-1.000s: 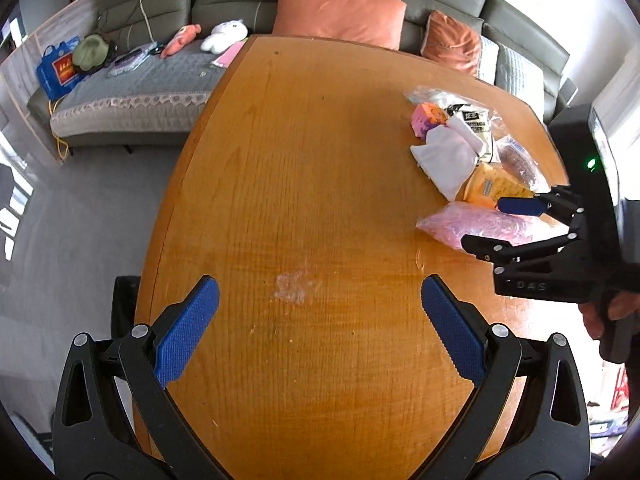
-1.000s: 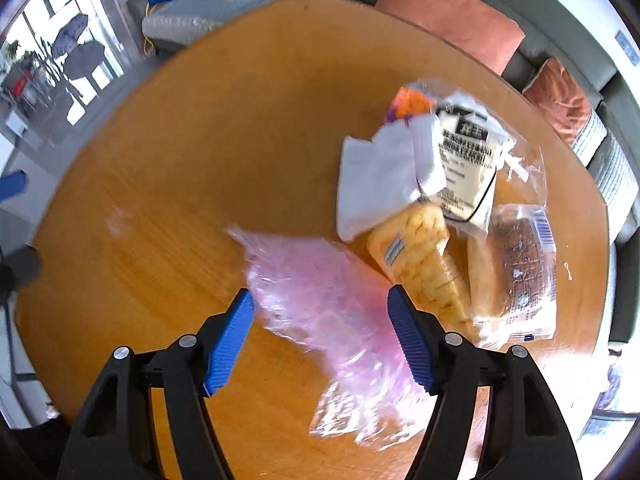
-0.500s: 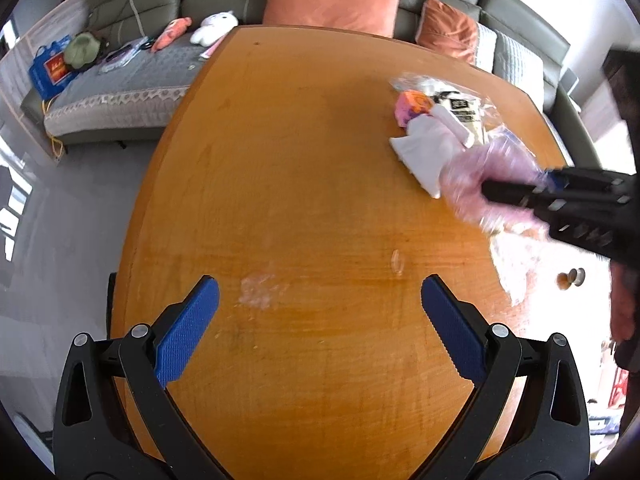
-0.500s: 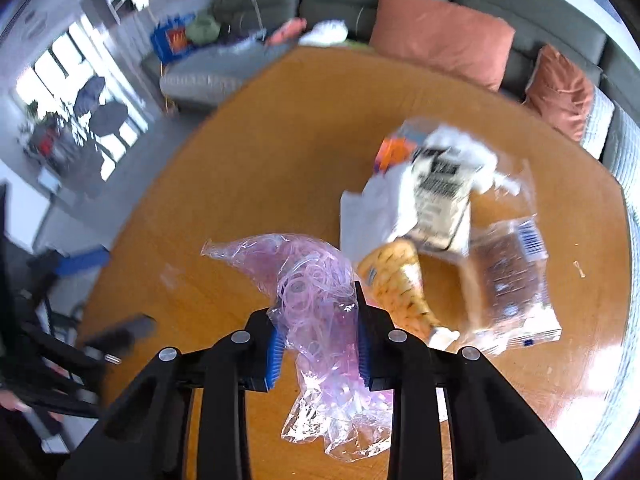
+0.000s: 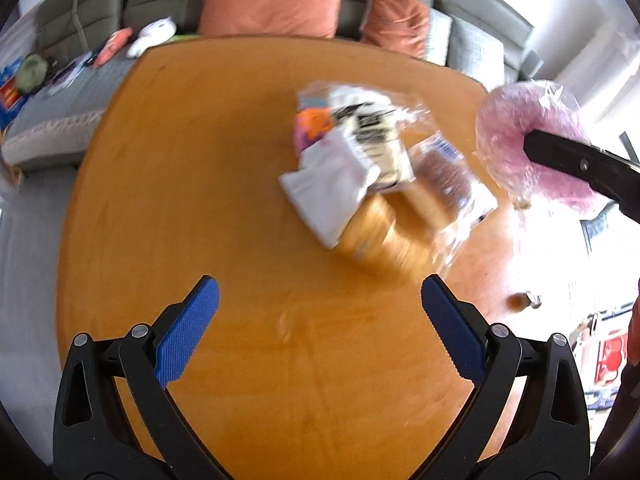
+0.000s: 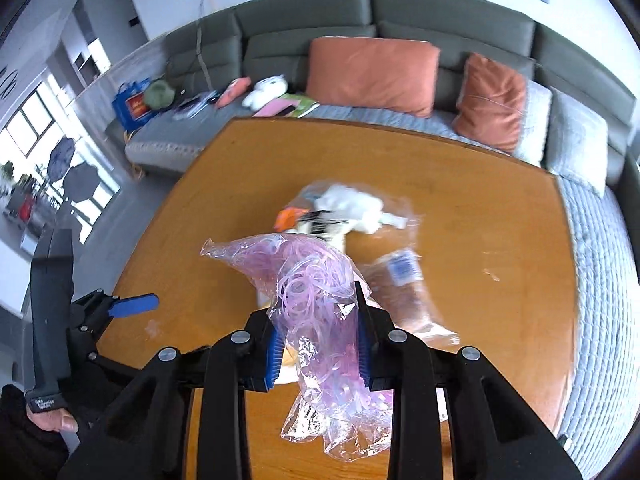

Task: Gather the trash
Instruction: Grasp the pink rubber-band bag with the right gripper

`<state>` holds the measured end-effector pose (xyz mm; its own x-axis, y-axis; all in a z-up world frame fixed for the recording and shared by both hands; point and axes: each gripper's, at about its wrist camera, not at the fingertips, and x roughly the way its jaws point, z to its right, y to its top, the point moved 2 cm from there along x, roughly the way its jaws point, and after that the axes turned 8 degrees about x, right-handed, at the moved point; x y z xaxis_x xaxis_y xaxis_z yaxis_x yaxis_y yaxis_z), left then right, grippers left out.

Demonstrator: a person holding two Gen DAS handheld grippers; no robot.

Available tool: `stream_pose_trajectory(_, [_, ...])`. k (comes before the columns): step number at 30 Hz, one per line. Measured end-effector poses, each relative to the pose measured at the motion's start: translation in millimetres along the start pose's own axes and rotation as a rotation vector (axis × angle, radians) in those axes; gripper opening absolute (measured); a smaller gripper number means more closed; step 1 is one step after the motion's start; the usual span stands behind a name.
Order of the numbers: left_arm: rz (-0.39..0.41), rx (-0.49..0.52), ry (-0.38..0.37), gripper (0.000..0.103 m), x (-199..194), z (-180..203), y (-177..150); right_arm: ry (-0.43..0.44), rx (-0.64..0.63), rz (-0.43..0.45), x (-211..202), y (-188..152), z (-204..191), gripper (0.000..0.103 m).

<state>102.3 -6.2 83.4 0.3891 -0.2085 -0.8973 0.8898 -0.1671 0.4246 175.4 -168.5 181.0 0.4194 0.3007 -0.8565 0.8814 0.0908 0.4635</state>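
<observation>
Gripping one pink bag [image 6: 316,312], your right gripper [image 6: 318,354] has its jaws clenched on it above the table [image 6: 480,240]; your left gripper [image 5: 316,320] gapes wide, near one trash pile [image 5: 372,168].

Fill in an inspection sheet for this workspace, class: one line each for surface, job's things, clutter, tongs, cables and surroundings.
Surface: wooden table, glossy, with a pale smudge near the left tongs.
Job's things: pink plastic bag lifted off the table; a pile remains with a white paper, a printed wrapper, a yellow packet and a clear bread bag.
Clutter: a small dark object near the table's right edge, too blurred to identify.
Tongs: left tongs open over the table; right tongs shut on the pink plastic bag.
Cables: a cord hanging over the sofa back.
Surroundings: grey sofa, orange cushions, a white plush toy.
</observation>
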Motion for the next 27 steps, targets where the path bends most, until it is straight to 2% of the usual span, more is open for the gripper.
stream_pose_trajectory(3, [0.002, 0.158, -0.005, 0.098, 10, 20, 13, -0.013, 0.031, 0.0, 0, -2, 18, 0.031])
stream_pose_trajectory(5, [-0.07, 0.23, 0.011, 0.098, 24, 29, 17, -0.016, 0.055, 0.001, 0, -6, 29, 0.031])
stream_pose_trajectory(7, [-0.132, 0.182, 0.009, 0.098, 36, 27, 19, -0.015, 0.078, -0.001, 3, -9, 39, 0.031])
stream_pose_trajectory(9, [-0.155, 0.094, -0.065, 0.098, 48, 23, 19, -0.012, 0.092, -0.005, 5, -12, 44, 0.031])
stream_pose_trajectory(11, [-0.165, 0.05, -0.084, 0.098, 57, 22, 19, -0.011, 0.105, -0.012, 8, -15, 48, 0.031])
stream_pose_trajectory(16, [-0.192, 0.099, -0.059, 0.098, 78, 32, 19, -0.002, 0.135, -0.017, 13, -19, 53, 0.031])
stream_pose_trajectory(20, [-0.203, 0.058, -0.113, 0.096, 89, 29, 15, 0.004, 0.137, -0.023, 16, -22, 53, 0.031])
stream_pose_trajectory(22, [-0.219, 0.029, -0.148, 0.09, 95, 24, 9, 0.004, 0.136, -0.026, 16, -22, 52, 0.031])
stream_pose_trajectory(24, [-0.237, -0.005, -0.169, 0.089, 102, 17, 4, 0.007, 0.137, -0.028, 18, -21, 52, 0.031])
stream_pose_trajectory(27, [-0.215, -0.017, -0.179, 0.087, 103, 11, 2, 0.007, 0.134, -0.032, 21, -21, 51, 0.031])
